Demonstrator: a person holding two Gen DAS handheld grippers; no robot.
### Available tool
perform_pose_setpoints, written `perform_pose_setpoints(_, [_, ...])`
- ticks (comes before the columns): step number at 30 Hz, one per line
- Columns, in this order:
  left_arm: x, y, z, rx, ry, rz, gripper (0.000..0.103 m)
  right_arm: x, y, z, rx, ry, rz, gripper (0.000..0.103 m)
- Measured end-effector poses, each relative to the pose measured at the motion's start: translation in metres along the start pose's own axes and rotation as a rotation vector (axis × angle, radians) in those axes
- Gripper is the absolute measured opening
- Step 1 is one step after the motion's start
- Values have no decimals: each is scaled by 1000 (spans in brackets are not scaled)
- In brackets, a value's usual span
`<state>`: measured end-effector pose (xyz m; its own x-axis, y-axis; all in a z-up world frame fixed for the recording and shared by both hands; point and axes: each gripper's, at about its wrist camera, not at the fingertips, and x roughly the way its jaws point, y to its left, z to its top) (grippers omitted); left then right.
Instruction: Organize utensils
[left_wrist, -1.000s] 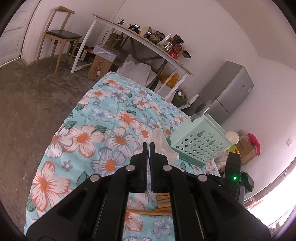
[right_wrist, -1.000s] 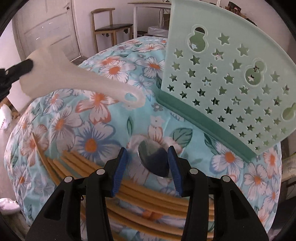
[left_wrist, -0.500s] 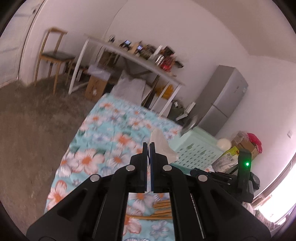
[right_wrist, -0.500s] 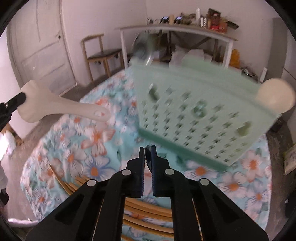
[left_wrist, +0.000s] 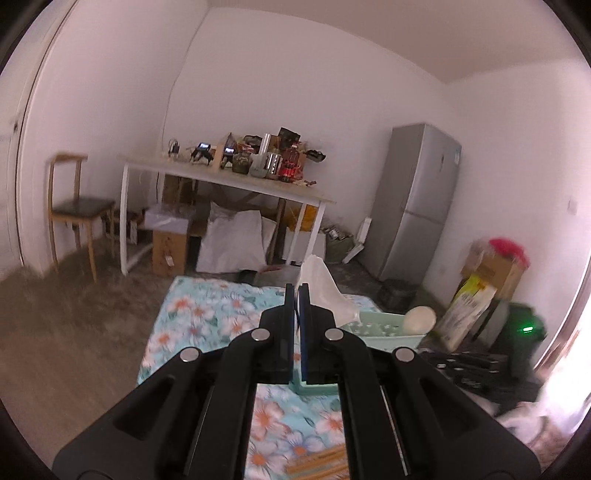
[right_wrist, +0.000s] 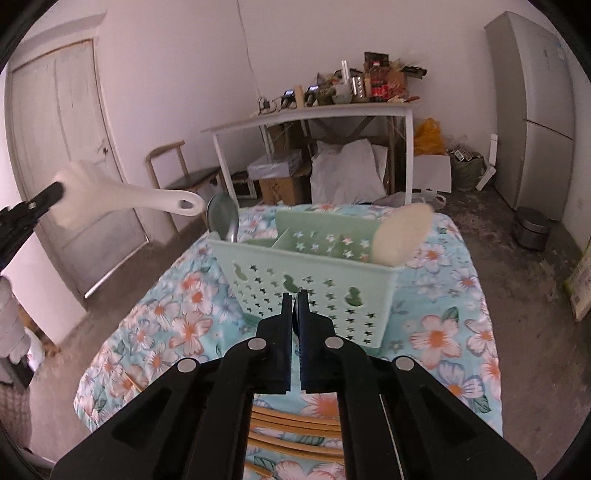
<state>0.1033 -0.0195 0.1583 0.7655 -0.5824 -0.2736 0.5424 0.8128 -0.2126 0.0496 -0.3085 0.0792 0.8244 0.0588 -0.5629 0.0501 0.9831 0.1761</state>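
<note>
In the right wrist view, the right gripper (right_wrist: 296, 295) was pinched nearly to nothing; its jaws had just been closing, and only the thin dark edge of the held spoon (right_wrist: 296, 314) showed between the blue pads. Below it a row of bamboo chopsticks (right_wrist: 295, 424) lay side by side on the floral cloth (right_wrist: 166, 314) that covered the counter.

Just beyond the fingertips stood the mint-green caddy (right_wrist: 314, 273), upright on the cloth, its walls cut with stars and gourd shapes. The basket spoon (right_wrist: 221, 218) stood bowl-up in the caddy's left compartment, and a cream ladle (right_wrist: 400, 232) leaned out of the right one.

The left gripper (left_wrist: 297, 291) was in the air, clamped tight on the flat blade of a white paddle (left_wrist: 321, 288). In the right wrist view the paddle's handle, with its hanging hole, reached out level above the counter's left edge, apart from the caddy.

Farther back were a wooden chair (right_wrist: 177, 173), a white table (right_wrist: 314, 114) crowded with bottles and boxes, sacks and cartons beneath it, a grey fridge (left_wrist: 417, 199) and a pale door (right_wrist: 62, 147).
</note>
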Motion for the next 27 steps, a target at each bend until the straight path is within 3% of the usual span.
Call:
perform_pose_setpoints(4, [30, -28, 10, 130, 39, 70, 1, -11, -9, -2, 19, -31, 8, 3])
perform_pose_setpoints(13, [99, -74, 14, 315, 170, 173, 2, -32, -29, -7, 74, -93, 35, 3])
perform_pose_setpoints(16, [119, -77, 11, 299, 211, 148, 2, -37, -34, -9, 88, -104, 45, 3])
perform_pose_setpoints(19, [127, -76, 14, 229, 204, 76, 4, -40, -44, -12, 115, -113, 59, 3])
perform_pose_setpoints(23, [118, -69, 21, 139, 139, 8, 27, -40, -55, -13, 151, -114, 82, 3])
perform_pose_setpoints(25, [108, -66, 24, 115, 90, -8, 28, -41, -58, -12, 160, -119, 86, 3])
perform_pose_setpoints(27, [99, -62, 24, 94, 62, -17, 37, -42, -60, -11, 170, -123, 93, 3])
